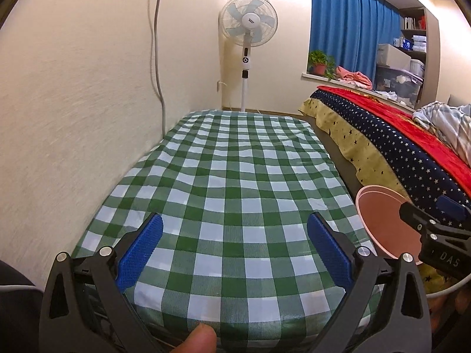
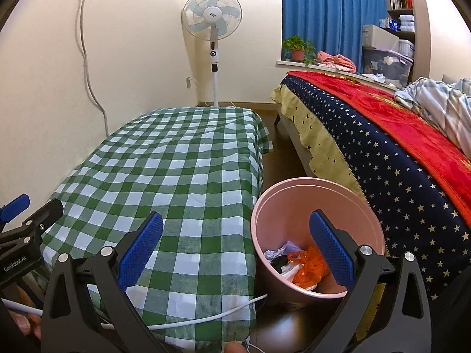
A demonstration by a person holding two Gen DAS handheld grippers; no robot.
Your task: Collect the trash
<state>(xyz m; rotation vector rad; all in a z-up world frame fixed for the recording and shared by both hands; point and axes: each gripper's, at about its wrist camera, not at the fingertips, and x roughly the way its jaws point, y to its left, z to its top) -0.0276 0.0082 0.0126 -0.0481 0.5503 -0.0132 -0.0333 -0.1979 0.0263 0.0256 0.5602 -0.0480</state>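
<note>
Green-and-white checked tablecloth [image 1: 229, 176]; pink bin [image 2: 318, 206]; orange bag [image 2: 306, 267]; blue curtain [image 2: 329, 14]; star-dotted navy bedcover [image 2: 382, 161].

My left camera sits just behind my left claw [image 1: 235, 245] and looks forward and a bit down, close over the checked cloth [image 1: 229, 182]. The pink bin [image 1: 382, 223] peeks in at its right edge, and my right claw [image 1: 435, 220] pokes in there too.

My right camera sits behind my right claw [image 2: 235, 247], looking the same way from further right, right above the bin [image 2: 318, 206]. My left claw [image 2: 26, 220] shows at its left edge.

Both see the cloth, the fan [image 1: 248, 20], the blue curtain [image 1: 350, 26] and the bed [image 1: 397, 135]. The far shelves look fuzzy, I think.
</note>
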